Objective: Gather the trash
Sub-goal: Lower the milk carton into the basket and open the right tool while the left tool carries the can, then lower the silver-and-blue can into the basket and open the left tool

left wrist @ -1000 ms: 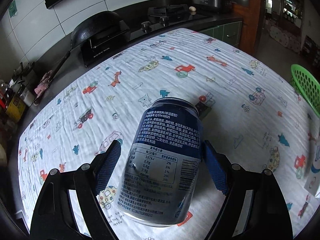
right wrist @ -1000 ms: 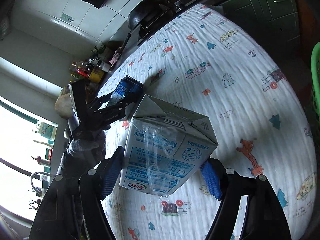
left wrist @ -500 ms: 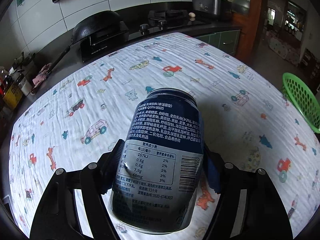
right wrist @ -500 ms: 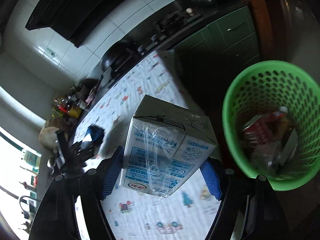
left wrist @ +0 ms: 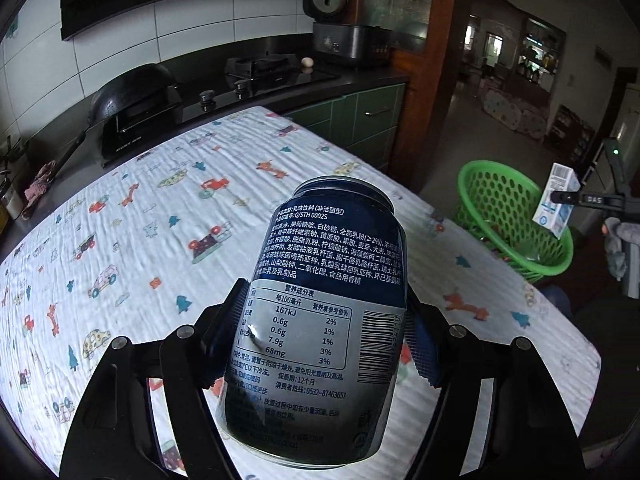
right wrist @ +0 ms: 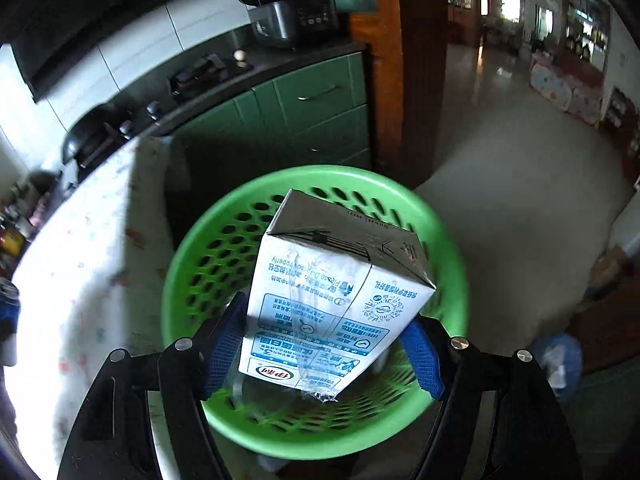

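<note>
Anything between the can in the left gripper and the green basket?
Only patterned tablecloth and the table's edge separate the can from the green basket, per the left wrist view.

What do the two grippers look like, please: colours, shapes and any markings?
The left gripper and the right gripper look alike: matte black angular linkage arms with round silver pivot screws, ending in two fingers faced with blue, finely ribbed pads. No cables show. White lettering on the right gripper's body is unreadable.
</note>
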Demonstrator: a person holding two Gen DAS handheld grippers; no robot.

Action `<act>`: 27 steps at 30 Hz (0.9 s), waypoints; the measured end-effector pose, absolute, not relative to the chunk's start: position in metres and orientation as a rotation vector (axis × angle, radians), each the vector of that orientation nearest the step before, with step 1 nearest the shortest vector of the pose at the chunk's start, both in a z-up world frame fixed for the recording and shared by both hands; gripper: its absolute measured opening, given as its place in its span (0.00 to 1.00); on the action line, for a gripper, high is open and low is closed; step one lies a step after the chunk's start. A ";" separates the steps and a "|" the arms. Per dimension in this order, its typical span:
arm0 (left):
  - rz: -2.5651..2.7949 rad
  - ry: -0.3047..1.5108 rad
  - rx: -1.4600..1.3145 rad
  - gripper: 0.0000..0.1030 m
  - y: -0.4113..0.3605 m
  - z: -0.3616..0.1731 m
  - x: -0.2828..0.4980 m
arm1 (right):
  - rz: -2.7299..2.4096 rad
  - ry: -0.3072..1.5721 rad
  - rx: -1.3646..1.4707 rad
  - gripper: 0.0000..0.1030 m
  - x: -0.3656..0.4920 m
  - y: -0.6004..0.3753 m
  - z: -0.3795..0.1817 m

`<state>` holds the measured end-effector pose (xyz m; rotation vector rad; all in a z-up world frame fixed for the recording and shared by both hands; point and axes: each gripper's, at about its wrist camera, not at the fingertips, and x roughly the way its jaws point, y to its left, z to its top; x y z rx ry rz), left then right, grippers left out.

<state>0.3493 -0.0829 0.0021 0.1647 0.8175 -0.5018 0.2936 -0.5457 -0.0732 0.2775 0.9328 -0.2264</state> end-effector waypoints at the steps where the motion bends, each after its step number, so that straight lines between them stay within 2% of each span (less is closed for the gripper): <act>1: -0.517 0.816 0.161 0.69 -0.092 0.005 0.346 | -0.226 0.949 0.274 0.68 0.295 -0.550 -0.079; 13: -0.637 0.822 0.210 0.69 -0.177 0.009 0.329 | -0.238 1.014 0.254 0.70 0.312 -0.571 -0.120; 15: -0.649 0.823 0.218 0.69 -0.188 0.009 0.330 | -0.230 1.007 0.270 0.73 0.309 -0.576 -0.120; 27: -0.747 0.834 0.251 0.69 -0.270 0.008 0.328 | -0.177 0.881 0.269 0.78 0.263 -0.574 -0.081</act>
